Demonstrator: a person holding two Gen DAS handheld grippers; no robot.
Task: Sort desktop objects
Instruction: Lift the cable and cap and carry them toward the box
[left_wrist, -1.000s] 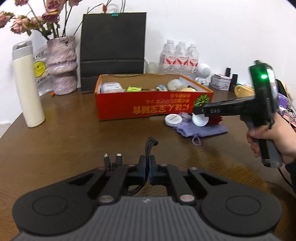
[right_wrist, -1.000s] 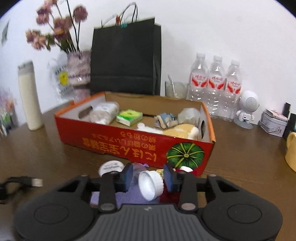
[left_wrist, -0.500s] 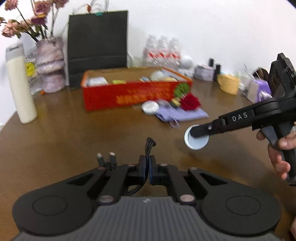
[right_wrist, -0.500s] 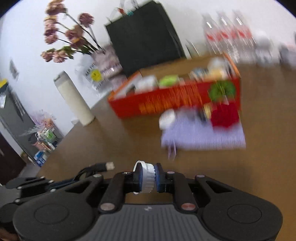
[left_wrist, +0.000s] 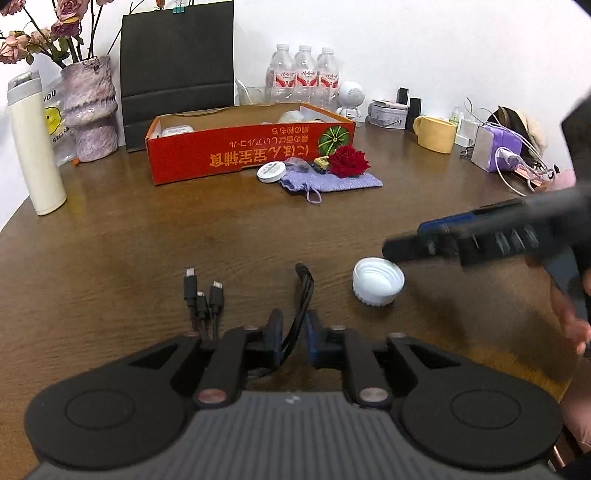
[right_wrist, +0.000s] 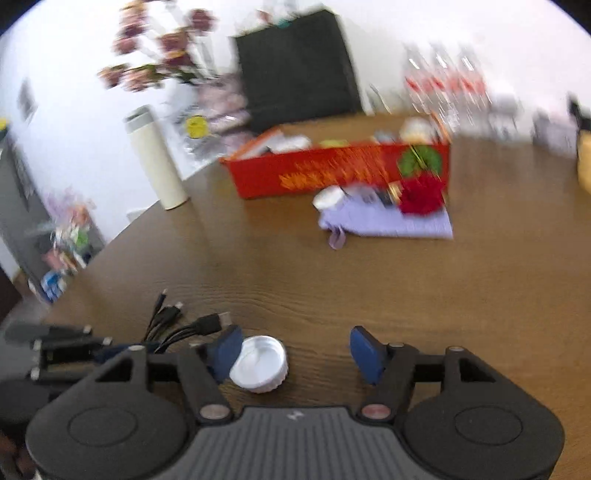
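A black multi-plug cable (left_wrist: 207, 295) lies on the brown table (left_wrist: 147, 251). Its bundled end runs between the fingers of my left gripper (left_wrist: 293, 332), whose jaws are opening, with gaps beside the cable. A white bottle cap (left_wrist: 376, 282) rests open side up on the table, right of the cable. My right gripper (right_wrist: 295, 350) is opening wide over the cap (right_wrist: 258, 363), which lies beside its left finger and free of the right one. The red cardboard box (left_wrist: 251, 155) with several items stands farther back.
In front of the box lie a purple pouch (left_wrist: 332, 181), a red rose (left_wrist: 349, 160) and a round white tin (left_wrist: 271, 171). A white flask (left_wrist: 33, 147), a vase (left_wrist: 90, 110), a black bag (left_wrist: 177, 66), bottles (left_wrist: 304, 77) and a yellow mug (left_wrist: 434, 133) line the back.
My right gripper carried the white cap from the box toward the near side, spread its jaws and let it drop onto the table. My left gripper's jaws parted around the cable.
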